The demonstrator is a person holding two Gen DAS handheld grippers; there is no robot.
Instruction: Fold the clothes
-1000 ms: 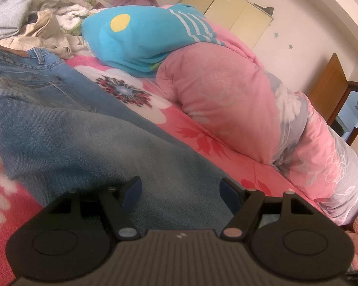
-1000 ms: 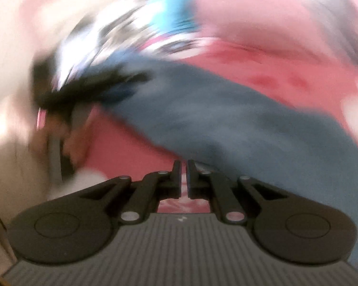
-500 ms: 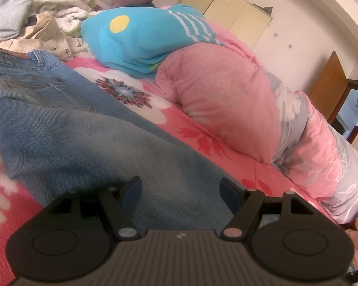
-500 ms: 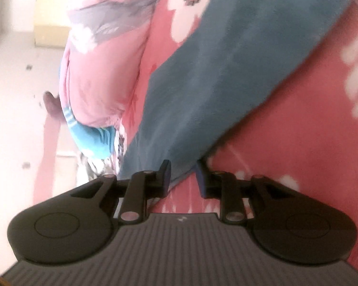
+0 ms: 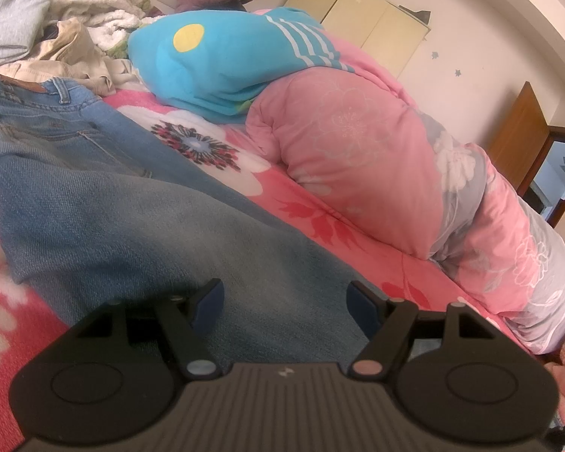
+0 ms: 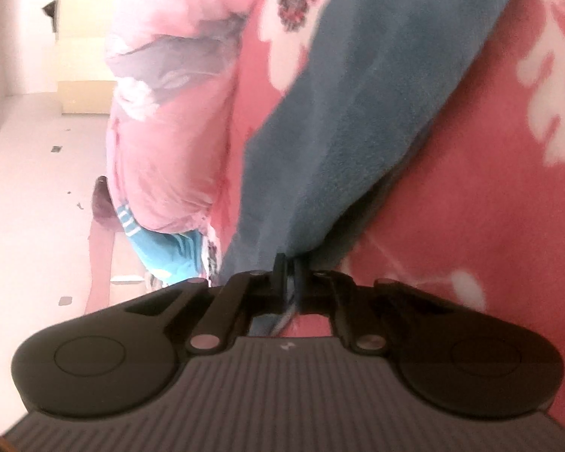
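Observation:
A pair of blue jeans point(image 5: 105, 203) lies spread on the pink flowered bedspread point(image 5: 320, 218), waistband at the far left, one leg running toward me. My left gripper point(image 5: 284, 303) is open, low over that leg, with nothing between its fingers. In the right wrist view, rolled on its side, the jeans leg point(image 6: 358, 113) runs up and away. My right gripper point(image 6: 290, 263) is shut on the leg's end, with denim pinched between its fingers.
A rolled pink quilt point(image 5: 376, 158) and a blue pillow point(image 5: 222, 64) lie along the bed's far side. A heap of other clothes point(image 5: 56, 37) sits at the back left. Cream cupboards point(image 5: 361, 19) and a brown door point(image 5: 519, 132) stand behind.
My right gripper swung round to the end of the jeans leg, opened slightly, then closed on the denim. My left gripper stayed open and almost still.

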